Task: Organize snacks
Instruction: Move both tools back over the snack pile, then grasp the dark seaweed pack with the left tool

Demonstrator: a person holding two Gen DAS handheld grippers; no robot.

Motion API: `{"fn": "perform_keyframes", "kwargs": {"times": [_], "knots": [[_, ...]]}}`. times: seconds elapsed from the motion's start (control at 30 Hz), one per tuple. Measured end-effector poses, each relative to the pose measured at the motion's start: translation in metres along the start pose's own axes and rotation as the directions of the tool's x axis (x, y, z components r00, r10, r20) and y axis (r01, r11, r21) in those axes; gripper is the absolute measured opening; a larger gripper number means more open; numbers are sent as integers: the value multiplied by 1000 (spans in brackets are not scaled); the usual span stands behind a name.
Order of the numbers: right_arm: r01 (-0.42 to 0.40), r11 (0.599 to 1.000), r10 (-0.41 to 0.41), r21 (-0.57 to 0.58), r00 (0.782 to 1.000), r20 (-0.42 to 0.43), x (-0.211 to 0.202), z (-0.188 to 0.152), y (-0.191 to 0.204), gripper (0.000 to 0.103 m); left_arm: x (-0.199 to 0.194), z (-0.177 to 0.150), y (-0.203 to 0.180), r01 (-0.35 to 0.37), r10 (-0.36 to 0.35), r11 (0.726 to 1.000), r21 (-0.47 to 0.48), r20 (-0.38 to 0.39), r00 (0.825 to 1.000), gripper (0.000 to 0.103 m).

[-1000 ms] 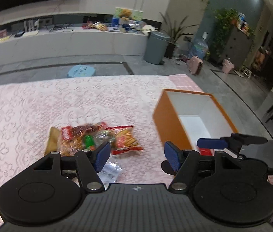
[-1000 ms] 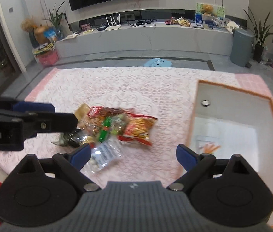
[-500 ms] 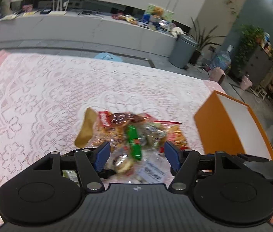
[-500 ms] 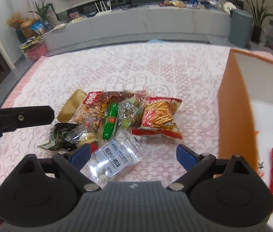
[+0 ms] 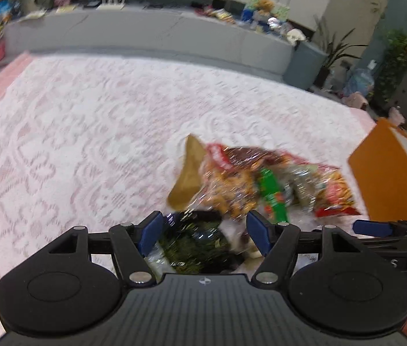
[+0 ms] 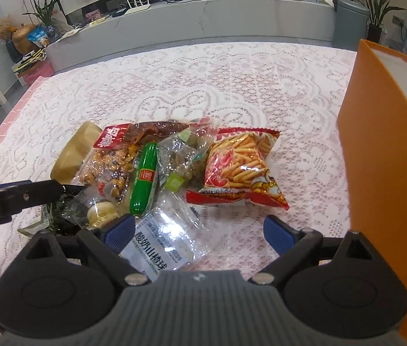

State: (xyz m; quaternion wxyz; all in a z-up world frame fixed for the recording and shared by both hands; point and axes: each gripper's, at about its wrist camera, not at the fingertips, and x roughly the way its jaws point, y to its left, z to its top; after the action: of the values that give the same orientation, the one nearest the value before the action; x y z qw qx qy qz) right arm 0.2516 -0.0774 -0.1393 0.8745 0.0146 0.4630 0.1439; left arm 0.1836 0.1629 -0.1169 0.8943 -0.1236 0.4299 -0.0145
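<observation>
Both my claws have swung away from the orange box [image 6: 388, 155] on the right and now hang wide open over the snack pile [image 6: 157, 167] on the worktop [image 6: 232, 80], left claw [image 5: 203, 232] nearly on the dark green packet [image 5: 194, 245], right claw [image 6: 199, 232] above the clear bag [image 6: 164, 242], ready to grab more.

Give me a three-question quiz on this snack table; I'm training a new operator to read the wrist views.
1. True or false: the left gripper is open, with the dark green packet between its fingers.
2. Which snack lies nearest the orange box? A) green sausage B) fries bag C) brown pouch
3. Fill in: the right gripper hovers open over the clear packet bearing a ____ label.

Key: 1 true; 2 B; 3 white
</observation>
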Motion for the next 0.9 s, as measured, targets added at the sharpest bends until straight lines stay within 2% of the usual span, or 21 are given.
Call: {"fn": "perform_keyframes", "kwargs": {"times": [0.13,0.2,0.37,0.5,0.63,0.9], "knots": [[0,1000,0,-25,1000,-14,7,-6,6,93,10,-5,10,30,-33,995,-94,-37,999,79],[8,999,-9,-44,1000,-16,10,-10,10,93,13,-8,11,13,-17,993,-121,-34,999,80],[24,998,-24,-60,1000,-10,13,-14,11,97,16,-10,14,-23,20,993,-115,-22,1000,87],[7,1000,-7,-11,1000,-30,16,-15,4,97,18,-13,6,-54,53,997,-60,-11,999,87],[12,1000,-12,-9,999,-32,14,-16,4,97,19,-18,1,-98,98,995,1,-22,995,95],[-9,1000,8,-14,999,-41,7,-21,9,97,23,-20,-9,-129,132,988,81,-26,991,96]]}}
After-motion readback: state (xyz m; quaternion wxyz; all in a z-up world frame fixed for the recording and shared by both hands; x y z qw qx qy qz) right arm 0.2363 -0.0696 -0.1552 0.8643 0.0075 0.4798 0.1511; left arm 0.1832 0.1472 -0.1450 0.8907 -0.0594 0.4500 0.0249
